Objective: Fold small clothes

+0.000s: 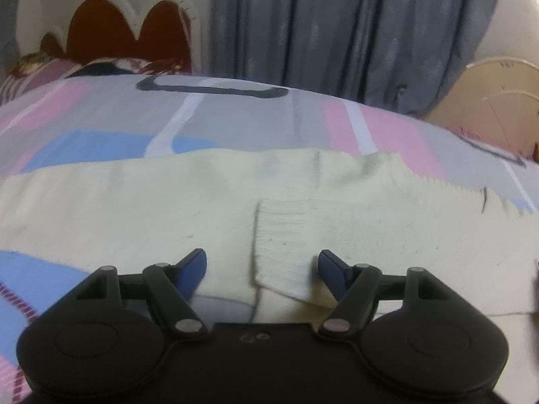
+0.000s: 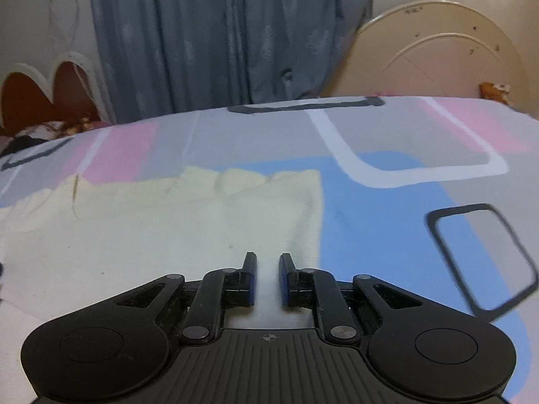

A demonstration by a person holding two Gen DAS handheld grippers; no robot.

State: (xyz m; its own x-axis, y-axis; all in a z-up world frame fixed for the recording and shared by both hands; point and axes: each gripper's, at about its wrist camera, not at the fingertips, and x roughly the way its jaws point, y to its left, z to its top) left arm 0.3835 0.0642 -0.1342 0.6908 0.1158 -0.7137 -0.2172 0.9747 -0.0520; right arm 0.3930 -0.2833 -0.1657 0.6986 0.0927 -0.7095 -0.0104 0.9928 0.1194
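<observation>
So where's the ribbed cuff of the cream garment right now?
In the left wrist view, the ribbed cuff lies low and centre on the cream garment, folded over it, between the open fingers of the left tool, on the patterned bedsheet.

A bed with a pink, blue and grey patterned sheet (image 2: pixel 387 202) carries a flat cream garment (image 1: pixel 168 202).

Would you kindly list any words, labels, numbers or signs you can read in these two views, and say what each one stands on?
No text can be read for certain.
Left gripper body: a small embossed mark, perhaps two digits, too blurred to read.
Right gripper body: a small crosshair symbol, not text.
Round cream board against the wall: tiny dark marking near its top rim, too small to read.
Cream garment and patterned bedsheet: no lettering, only shapes.
</observation>
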